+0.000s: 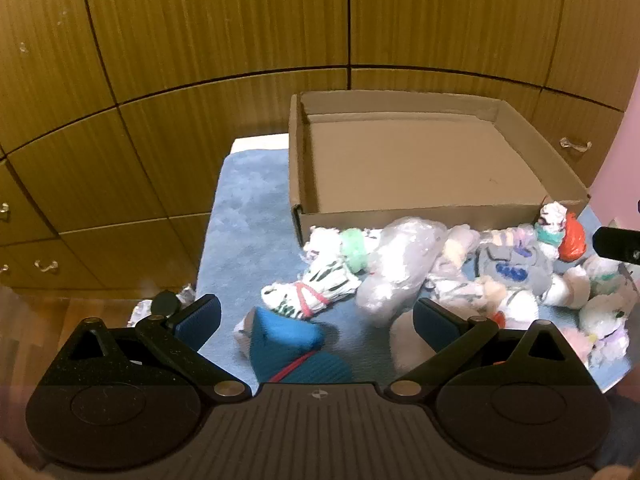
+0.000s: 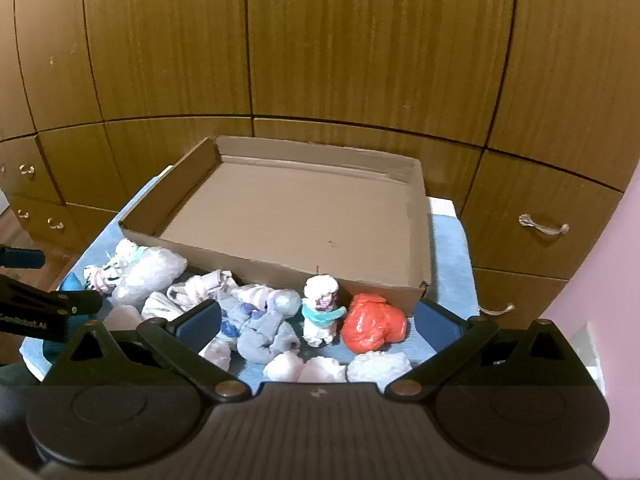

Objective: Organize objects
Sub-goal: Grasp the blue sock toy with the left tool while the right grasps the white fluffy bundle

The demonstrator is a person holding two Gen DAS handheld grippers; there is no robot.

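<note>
An empty shallow cardboard box stands at the back of a blue cloth. In front of it lies a heap of small wrapped bundles and soft toys: a white striped bundle tied with red string, a clear plastic bundle, a blue fabric piece, a grey toy, a white figure with a teal scarf, a red-orange bag. My left gripper is open above the blue fabric. My right gripper is open above the figure and red bag.
Wooden cabinet doors and drawers with metal handles stand behind the surface. A pink wall is on the right. The left gripper's arm shows at the left edge of the right wrist view.
</note>
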